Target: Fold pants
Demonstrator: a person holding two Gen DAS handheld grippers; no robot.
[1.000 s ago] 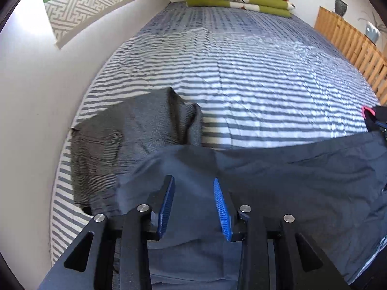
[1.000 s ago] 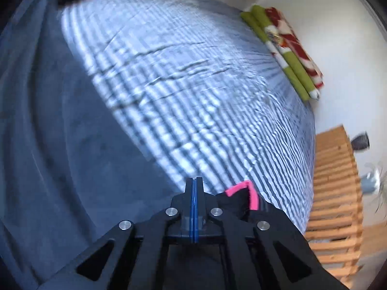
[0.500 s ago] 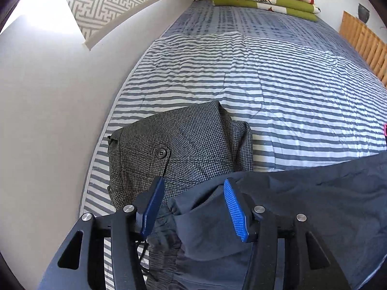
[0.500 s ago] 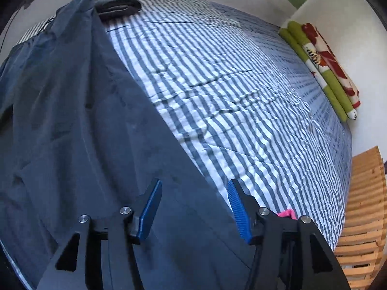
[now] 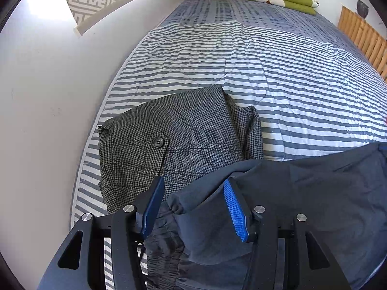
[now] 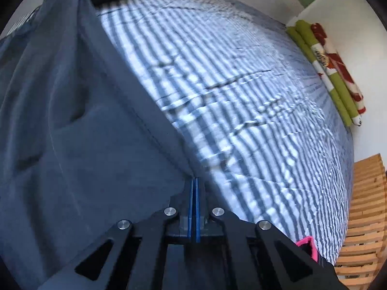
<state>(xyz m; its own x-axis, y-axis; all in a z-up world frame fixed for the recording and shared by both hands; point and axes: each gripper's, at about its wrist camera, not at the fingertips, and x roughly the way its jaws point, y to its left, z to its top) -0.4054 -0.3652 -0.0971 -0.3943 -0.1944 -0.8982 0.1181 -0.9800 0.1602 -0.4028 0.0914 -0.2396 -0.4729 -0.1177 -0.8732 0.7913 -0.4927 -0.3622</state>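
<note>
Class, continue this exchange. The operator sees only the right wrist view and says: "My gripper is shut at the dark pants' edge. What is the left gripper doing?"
Observer: The left gripper is open. The gathered waist end of the navy pants lies between its pads, not pinched.
Operator: Is anything lying beside that end?
Observer: Yes, folded grey checked pants, buttoned pocket up, partly covered by the navy pair.
Operator: How near the bed's side are they?
Observer: They lie at the edge of the striped bedcover, along the white wall.

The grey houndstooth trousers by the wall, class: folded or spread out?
Folded. The houndstooth trousers lie as a compact block on the striped bedcover, layered edges showing at one side, button pocket on top.
</note>
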